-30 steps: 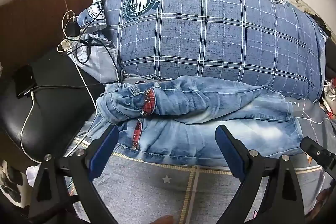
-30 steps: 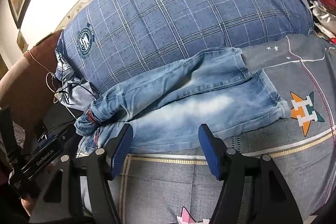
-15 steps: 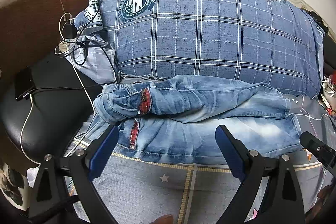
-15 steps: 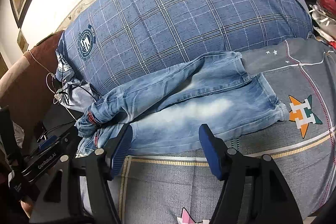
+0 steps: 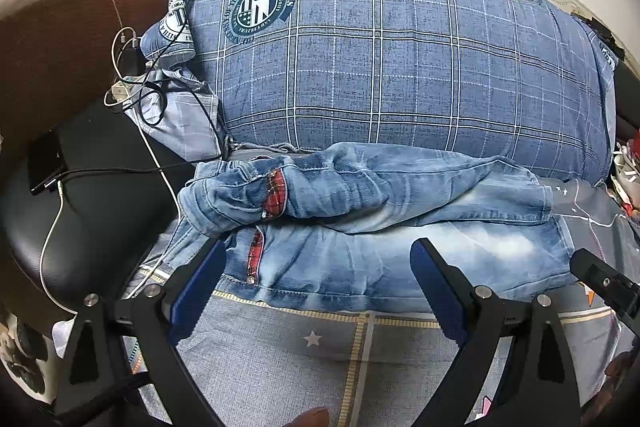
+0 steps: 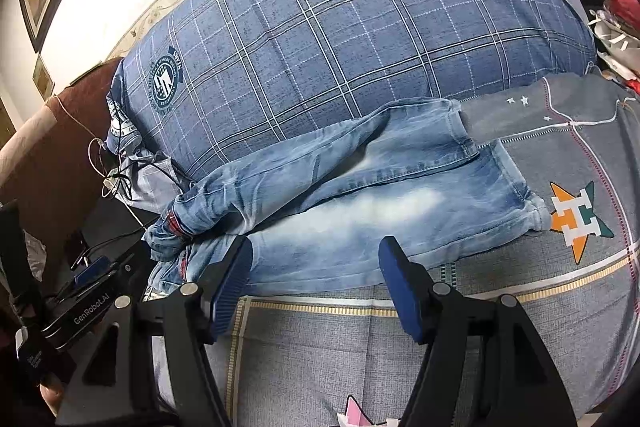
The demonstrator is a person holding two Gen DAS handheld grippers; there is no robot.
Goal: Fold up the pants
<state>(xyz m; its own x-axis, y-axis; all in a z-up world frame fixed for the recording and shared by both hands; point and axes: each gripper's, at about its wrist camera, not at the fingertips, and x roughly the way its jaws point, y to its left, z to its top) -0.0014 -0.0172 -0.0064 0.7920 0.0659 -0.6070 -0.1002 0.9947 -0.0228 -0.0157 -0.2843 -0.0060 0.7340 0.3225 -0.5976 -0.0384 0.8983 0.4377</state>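
Jeans (image 5: 372, 227) lie half-doubled on the bed (image 5: 320, 347) against the big plaid pillow (image 5: 400, 59), both our left gripper (image 5: 318, 271) and right gripper (image 6: 316, 271) spread wide and empty, so we'd guess pinching one denim layer would drag that lumpy waist end crooked.

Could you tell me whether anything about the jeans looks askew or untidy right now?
Yes: the jeans are unevenly folded. The upper leg slants across the lower one, and the waistband end is bunched, showing red plaid lining.

Blue plaid pillow (image 5: 400, 67), tangled cables (image 5: 132, 83), black phone (image 5: 44, 163), grey star-print sheet (image 6: 320, 347).
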